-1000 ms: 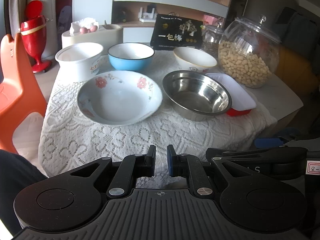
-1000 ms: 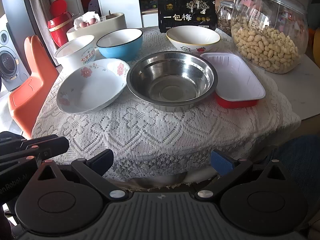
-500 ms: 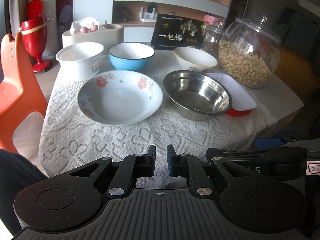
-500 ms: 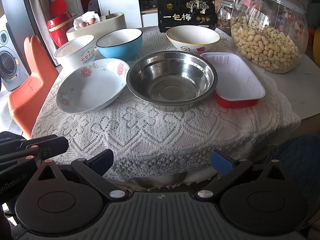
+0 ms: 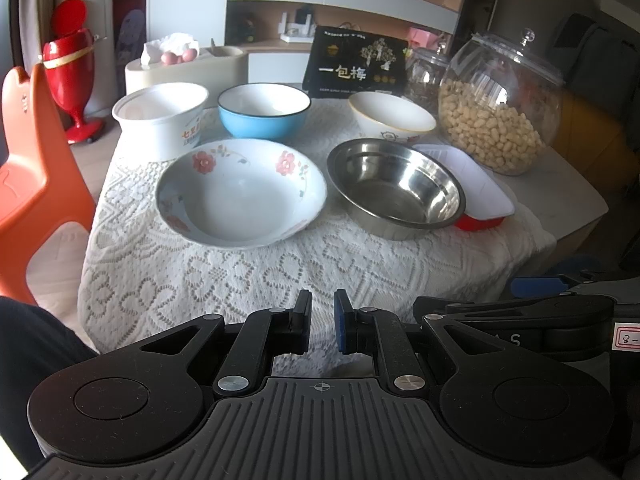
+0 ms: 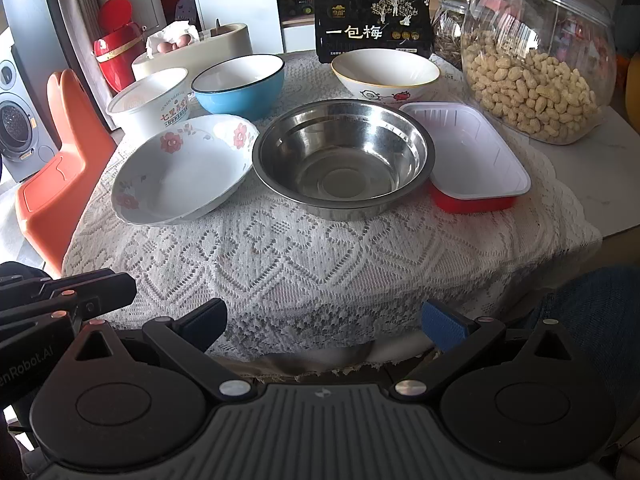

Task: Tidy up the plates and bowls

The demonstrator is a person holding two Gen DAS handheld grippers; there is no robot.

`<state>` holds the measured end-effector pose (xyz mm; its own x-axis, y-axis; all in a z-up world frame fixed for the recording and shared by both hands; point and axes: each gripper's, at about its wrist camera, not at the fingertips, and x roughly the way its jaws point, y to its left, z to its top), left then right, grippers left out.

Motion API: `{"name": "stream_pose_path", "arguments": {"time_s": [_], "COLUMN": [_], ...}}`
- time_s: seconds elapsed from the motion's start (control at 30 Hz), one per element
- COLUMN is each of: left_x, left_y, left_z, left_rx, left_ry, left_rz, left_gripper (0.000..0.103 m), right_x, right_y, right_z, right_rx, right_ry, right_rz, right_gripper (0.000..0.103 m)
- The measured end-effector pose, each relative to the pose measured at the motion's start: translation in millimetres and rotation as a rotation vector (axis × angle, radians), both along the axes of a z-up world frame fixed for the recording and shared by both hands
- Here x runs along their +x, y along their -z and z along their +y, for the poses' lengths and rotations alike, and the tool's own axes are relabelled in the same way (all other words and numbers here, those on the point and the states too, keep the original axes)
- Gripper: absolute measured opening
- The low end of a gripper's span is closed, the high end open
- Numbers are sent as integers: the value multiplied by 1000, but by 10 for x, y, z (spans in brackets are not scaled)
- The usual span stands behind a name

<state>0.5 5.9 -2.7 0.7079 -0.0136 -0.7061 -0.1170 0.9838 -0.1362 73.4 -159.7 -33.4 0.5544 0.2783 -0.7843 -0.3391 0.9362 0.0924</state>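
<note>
A desk [image 6: 580,168] draped in a white lace cloth [image 6: 320,256] carries six empty vessels in two rows. In the near row, from the right-wrist view, a wide, shallow white plate-bowl with red flowers [image 6: 184,172] sits at the left. Its rim is just beside that of a round stainless-steel bowl [image 6: 344,160] in the middle. To the right of the steel bowl lies a rectangular tray, white inside and red outside [image 6: 468,160], whose near corner meets the steel bowl's rim.

In the far row stand a white paper tub with red printing [image 6: 150,104] at the left, a blue bowl with a white inside and dark rim [image 6: 240,84] next to it, and a white bowl with a yellow rim and small red figures [image 6: 384,74] behind the steel bowl. All stand upright and none is stacked.

Behind them are a black box with white Chinese characters [image 6: 372,20], a big clear glass jar of peanuts in the shell [image 6: 536,64] at the right, and a smaller glass jar [image 6: 450,36] between the two. An orange plastic chair [image 6: 60,184] stands off the desk's left side.

The left gripper [image 5: 322,322] hangs short of the desk's near edge, its fingers drawn close with only a narrow slit between them and nothing in it. The right gripper [image 6: 324,318] hangs just beside it, also short of the near edge, fingers spread wide and empty. Neither touches any dish.
</note>
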Motion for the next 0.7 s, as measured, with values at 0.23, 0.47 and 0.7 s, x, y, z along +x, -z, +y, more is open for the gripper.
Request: {"name": "stream_pose_path", "arguments": {"time_s": [0.23, 0.47, 0.7], "left_x": [2, 3, 6], "left_y": [0, 1, -1], "left_z": [0, 1, 1], "left_rx": [0, 0, 0], "left_ry": [0, 0, 0], "left_rz": [2, 2, 3], "left_gripper": [14, 14, 14], "right_x": [6, 3, 7], "right_y": [-4, 0, -3], "right_z": [0, -2, 0], "right_rx": [-1, -1, -1], "right_ry": [-1, -1, -1], "right_rz": [4, 5, 6], "right_gripper": [103, 103, 103]}}
